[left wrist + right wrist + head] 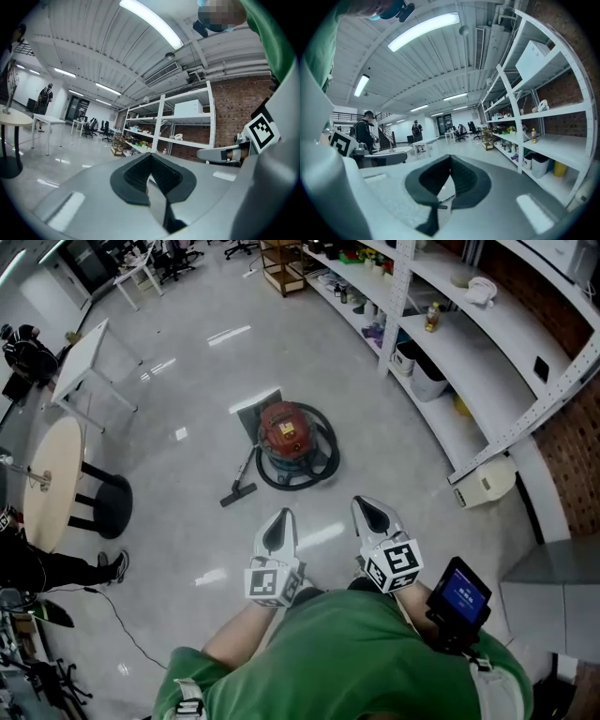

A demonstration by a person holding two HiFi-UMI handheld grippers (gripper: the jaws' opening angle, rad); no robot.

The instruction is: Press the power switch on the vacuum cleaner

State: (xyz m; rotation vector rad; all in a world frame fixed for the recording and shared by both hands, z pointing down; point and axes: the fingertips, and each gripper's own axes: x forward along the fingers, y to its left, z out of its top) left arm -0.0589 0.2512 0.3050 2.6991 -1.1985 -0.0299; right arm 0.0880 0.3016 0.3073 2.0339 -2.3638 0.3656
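Observation:
The vacuum cleaner (289, 431) is a red drum-shaped canister standing on the grey floor, with a black hose (323, 463) coiled round its base and a floor nozzle (236, 494) lying to its left. Both grippers are held close to my body, well short of the vacuum and pointing toward it. In the head view, the left gripper (279, 519) and the right gripper (371, 507) each taper to a closed tip. The left gripper (151, 157) and right gripper (451, 159) show their black pads meeting, with nothing between them. No switch can be made out on the vacuum from here.
White shelving (487, 343) runs along the right, with bins (427, 381) under it and a white box (486, 481) on the floor. At the left stand a round wooden table (52, 479), a black stool (108, 504) and a white table (80, 362). A person stands far left (23, 351).

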